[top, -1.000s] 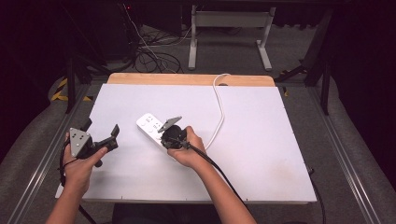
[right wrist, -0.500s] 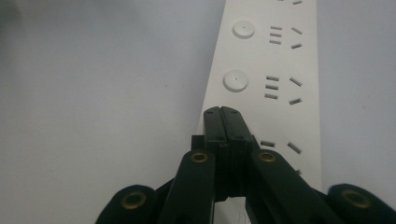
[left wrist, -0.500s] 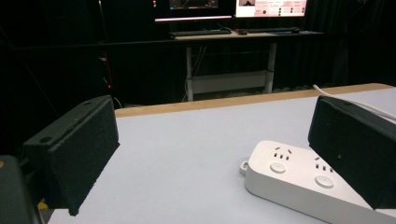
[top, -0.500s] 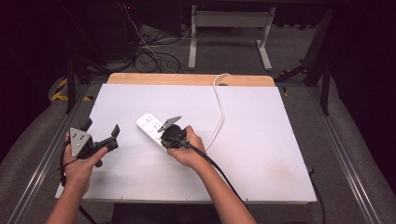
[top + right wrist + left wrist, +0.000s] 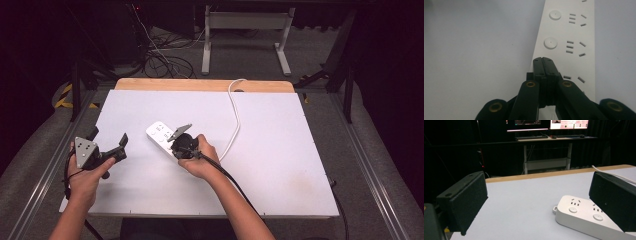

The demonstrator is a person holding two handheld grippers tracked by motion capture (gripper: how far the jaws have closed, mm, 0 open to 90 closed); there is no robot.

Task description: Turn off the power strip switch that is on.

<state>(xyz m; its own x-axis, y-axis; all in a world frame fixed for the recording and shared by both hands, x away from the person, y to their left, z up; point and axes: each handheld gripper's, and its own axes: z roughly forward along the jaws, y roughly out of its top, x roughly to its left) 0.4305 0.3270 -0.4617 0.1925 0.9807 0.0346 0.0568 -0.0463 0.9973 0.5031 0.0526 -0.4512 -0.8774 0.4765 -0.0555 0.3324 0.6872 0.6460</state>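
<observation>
Lying flat on the white worktop (image 5: 280, 150), the white power strip (image 5: 161, 136) sits left of the middle, with its long axis running from about 10 o'clock to 4 o'clock in the high view and its rounded free end towards 10 o'clock. Its white cable (image 5: 235, 117) leaves from under the right hand (image 5: 200, 157) and curves up to the far wooden edge (image 5: 200, 84) at 12 o'clock. Open worktop lies all around, widest towards 3 o'clock and 5 o'clock; the near edge at 6 o'clock is well apart from the strip. The right claw (image 5: 174, 142) hovers close over the strip with its jaws closed together and nothing between them; in the right gripper view the right claw's tips (image 5: 543, 61) lie over the strip's left edge, just below a round button (image 5: 550, 43), and whether they touch it cannot be told. The strip's near end is covered by that hand. The left claw (image 5: 107, 145) is held near the worktop's left edge at 8 o'clock, jaws wide apart and empty, pointing towards the strip; its right jaw cuts off part of the strip in the left gripper view.
</observation>
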